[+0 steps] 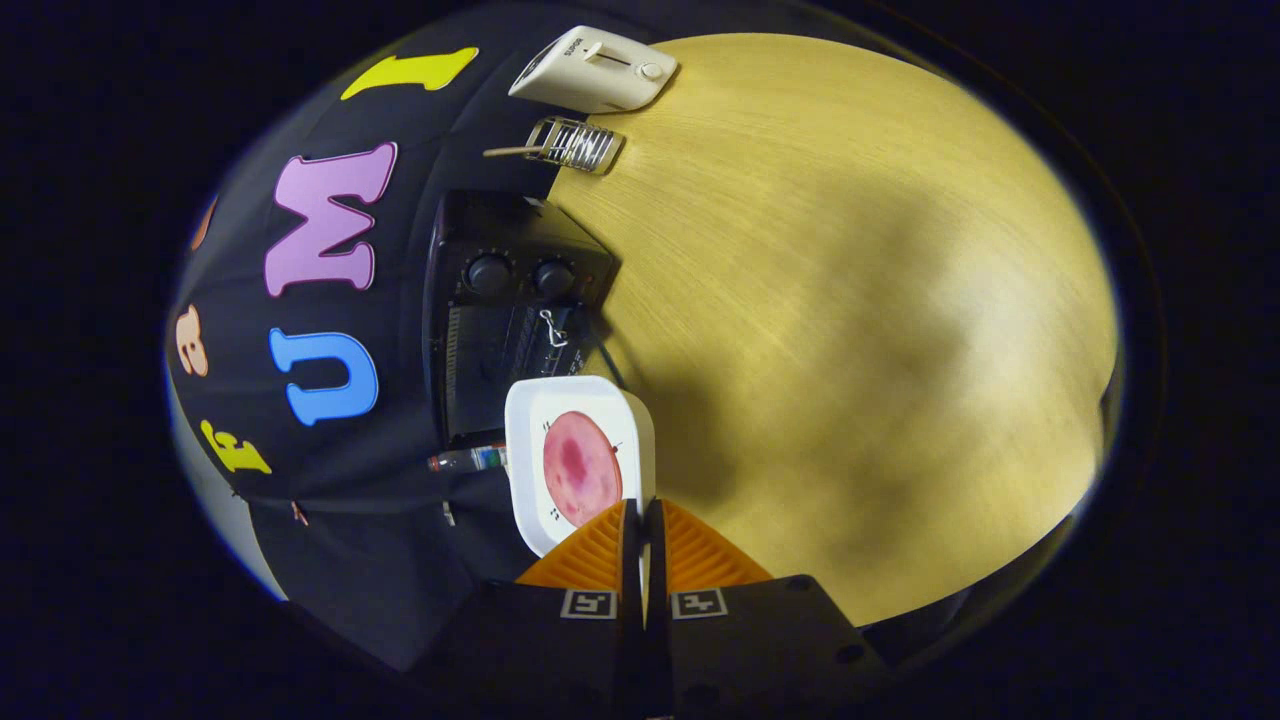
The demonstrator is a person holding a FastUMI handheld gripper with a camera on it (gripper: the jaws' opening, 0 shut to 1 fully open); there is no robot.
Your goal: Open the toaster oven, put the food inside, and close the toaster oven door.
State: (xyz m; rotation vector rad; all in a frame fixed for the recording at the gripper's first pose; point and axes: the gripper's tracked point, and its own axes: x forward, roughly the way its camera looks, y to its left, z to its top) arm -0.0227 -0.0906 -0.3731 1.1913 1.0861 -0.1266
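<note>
Tool (pixel 643 520) clamped on white plate (pixel 530 430) rim | round pink slice (pixel 580 468) on it

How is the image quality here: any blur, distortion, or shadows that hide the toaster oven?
Gripper view: strong fisheye bending, whole scene rolled sideways; wood table slightly smeared, with broad soft shadows; toaster oven dark, its door detail hard to read; plate with food is bright and fairly sharp, pinched at its rim by the gripper.
</note>
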